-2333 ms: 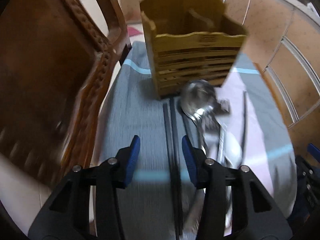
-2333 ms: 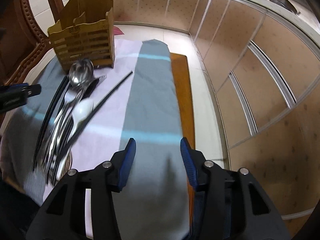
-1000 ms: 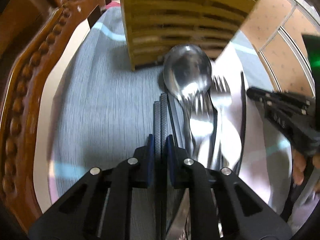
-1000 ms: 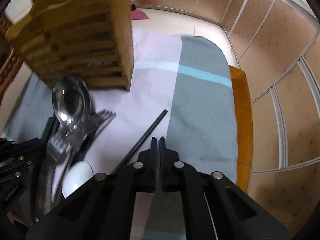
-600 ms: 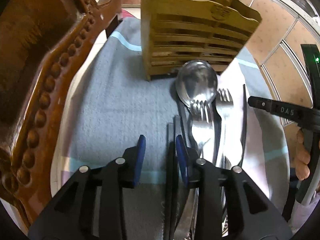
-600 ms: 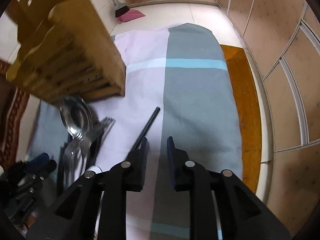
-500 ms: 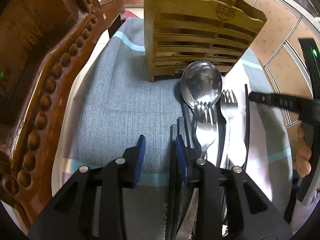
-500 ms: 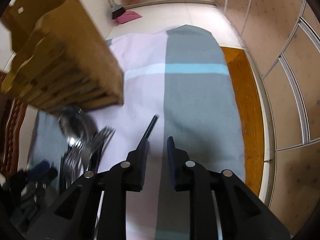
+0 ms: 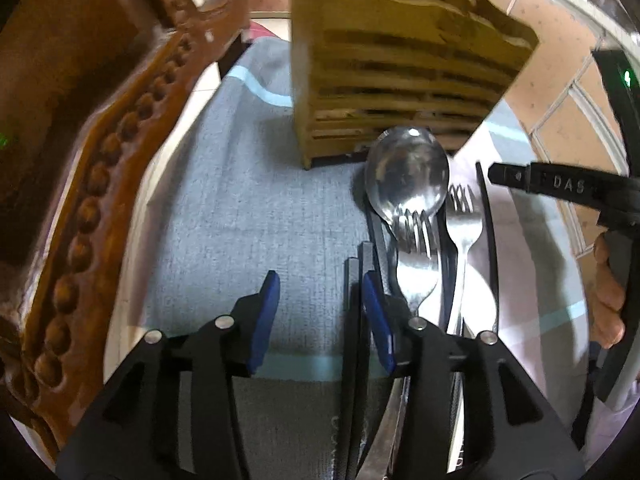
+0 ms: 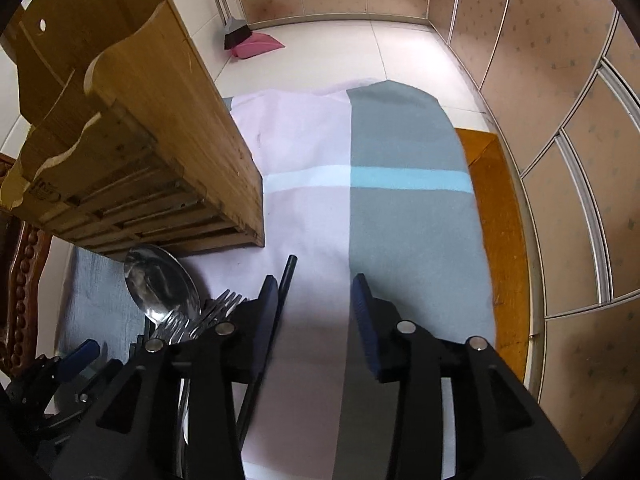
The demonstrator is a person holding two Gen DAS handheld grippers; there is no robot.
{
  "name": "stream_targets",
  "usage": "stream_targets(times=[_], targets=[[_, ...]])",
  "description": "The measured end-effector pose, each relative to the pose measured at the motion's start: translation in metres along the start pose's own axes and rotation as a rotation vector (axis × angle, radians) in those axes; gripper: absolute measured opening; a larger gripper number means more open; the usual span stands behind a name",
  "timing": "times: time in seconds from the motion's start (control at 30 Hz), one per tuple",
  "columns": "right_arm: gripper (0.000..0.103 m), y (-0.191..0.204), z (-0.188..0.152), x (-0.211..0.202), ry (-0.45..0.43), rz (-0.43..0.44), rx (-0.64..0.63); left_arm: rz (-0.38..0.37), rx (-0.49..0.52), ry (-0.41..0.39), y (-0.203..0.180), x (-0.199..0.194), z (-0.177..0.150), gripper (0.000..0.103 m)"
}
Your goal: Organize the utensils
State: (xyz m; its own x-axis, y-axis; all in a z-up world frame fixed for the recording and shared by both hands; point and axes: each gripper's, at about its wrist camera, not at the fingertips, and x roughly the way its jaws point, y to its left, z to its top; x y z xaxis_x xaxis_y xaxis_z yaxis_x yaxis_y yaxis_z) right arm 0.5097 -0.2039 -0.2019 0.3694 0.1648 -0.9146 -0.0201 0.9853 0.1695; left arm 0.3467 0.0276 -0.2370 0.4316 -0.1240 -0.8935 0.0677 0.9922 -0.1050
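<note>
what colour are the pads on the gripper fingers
Blue, on black fingers; the right gripper pads show it best in the right wrist view.

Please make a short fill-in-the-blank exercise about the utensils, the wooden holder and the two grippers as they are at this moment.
1. The left gripper and the right gripper both have their jaws ____.
2. The large spoon lies with its bowl directly in front of the wooden ____.
3. The two forks lie on the cloth, with their tines pointing ____ the holder.

Missing words: open; holder; toward
</note>
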Motion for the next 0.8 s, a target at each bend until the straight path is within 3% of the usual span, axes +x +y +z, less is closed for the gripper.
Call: stream_targets(times=[0.17,0.3,0.57,0.67,0.8], targets=[[0.039,0.023,-0.027,-0.002,-0.001,-0.02,-0.025,0.056,0.019,-0.001,-0.005,0.005,0.002,0.044],[0.039,0.027,-0.027,0.003,0.002,-0.034,-0.036,0.041,0.026,0.004,-0.013,0.012,0.005,0.045],[0.041,0.052,-0.039,0.006,-0.02,-0.116,-0.106,0.082,0.058,-0.012,-0.03,0.015,0.0,0.047],[0.044,0.058,-0.042,0.006,-0.027,-0.131,-0.124,0.111,0.058,-0.009,-0.03,0.017,0.0,0.06],[0.045,0.064,-0.047,0.004,-0.033,-0.139,-0.136,0.132,0.041,-0.007,-0.024,0.013,0.002,0.061]])
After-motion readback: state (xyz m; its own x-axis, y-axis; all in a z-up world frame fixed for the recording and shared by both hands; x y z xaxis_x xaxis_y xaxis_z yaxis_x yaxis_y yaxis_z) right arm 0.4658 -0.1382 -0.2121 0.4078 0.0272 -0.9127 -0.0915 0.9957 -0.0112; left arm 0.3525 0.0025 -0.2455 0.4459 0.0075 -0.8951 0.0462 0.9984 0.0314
